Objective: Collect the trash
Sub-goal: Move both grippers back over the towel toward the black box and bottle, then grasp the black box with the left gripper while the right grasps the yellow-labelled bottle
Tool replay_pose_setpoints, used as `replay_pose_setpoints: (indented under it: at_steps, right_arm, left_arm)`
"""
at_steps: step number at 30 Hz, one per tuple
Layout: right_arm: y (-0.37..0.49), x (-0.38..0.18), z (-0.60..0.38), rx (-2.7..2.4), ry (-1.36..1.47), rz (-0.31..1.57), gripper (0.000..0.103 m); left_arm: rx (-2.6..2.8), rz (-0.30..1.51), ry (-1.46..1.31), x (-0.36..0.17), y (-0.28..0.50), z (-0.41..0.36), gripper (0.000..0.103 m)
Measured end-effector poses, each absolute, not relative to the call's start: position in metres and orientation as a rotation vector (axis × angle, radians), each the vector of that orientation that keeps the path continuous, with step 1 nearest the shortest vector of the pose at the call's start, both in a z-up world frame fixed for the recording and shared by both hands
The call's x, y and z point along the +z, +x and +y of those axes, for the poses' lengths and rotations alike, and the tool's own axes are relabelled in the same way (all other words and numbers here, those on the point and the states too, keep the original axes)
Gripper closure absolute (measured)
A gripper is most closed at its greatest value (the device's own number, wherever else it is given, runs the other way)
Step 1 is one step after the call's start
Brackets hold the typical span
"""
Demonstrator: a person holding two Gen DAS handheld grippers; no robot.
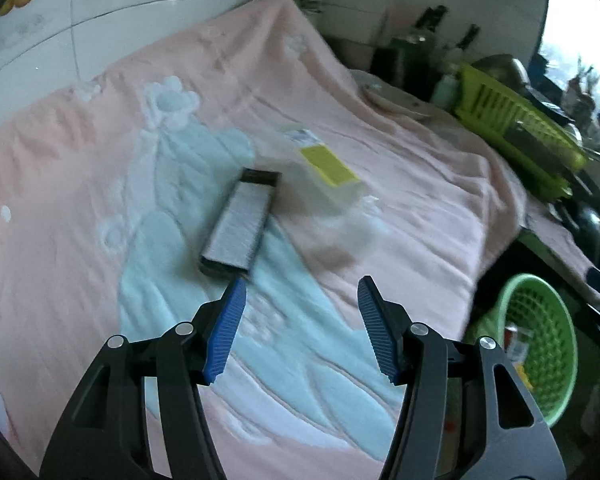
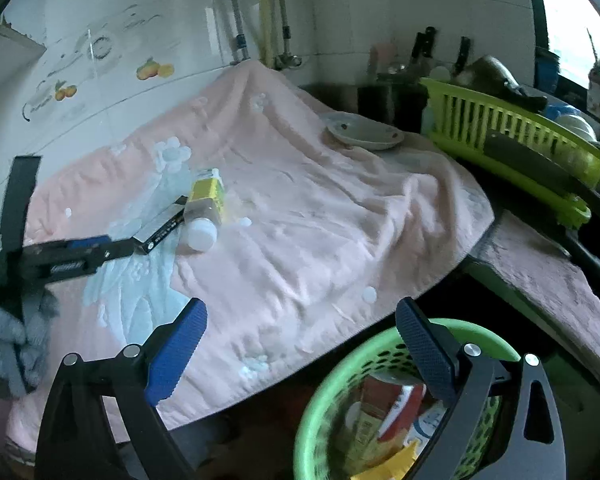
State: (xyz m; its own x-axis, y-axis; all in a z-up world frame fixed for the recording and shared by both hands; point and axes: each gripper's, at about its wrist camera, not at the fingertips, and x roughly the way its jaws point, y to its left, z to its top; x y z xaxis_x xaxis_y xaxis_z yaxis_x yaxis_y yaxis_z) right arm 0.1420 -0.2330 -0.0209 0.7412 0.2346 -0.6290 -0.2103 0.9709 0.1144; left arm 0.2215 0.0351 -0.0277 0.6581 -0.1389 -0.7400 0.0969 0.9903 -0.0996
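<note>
Pink blanket (image 2: 300,208) covers the surface where two pieces of trash remain: a flat dark box (image 1: 238,226) and, touching it, a clear bottle with a yellow label (image 2: 205,210). Your left gripper (image 1: 302,320) hangs just short of the box, jaws apart and empty. Your right gripper (image 2: 300,344) gapes empty too, over the green basket (image 2: 320,400) below the blanket's edge, where cartons already lie. Two pickups appear left.

Both grippers are angled downward with nothing in them. Left gripper (image 1: 302,286) has its blue fingers (image 1: 225,330) spread apart, empty gap between. Right gripper (image 2: 300,308) is spread wide too, fingers (image 2: 176,354) clear.
</note>
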Motion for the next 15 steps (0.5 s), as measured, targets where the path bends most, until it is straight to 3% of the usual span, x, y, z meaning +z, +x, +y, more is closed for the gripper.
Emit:
replay_pose_setpoints:
  at_steps: [15]
  right_arm:
    - [0.186,-0.02,-0.186,0.316,-0.007,0.721,0.011]
  left_arm:
    - [-0.136,0.929,-0.041,-0.063,0.3,0.064,0.046]
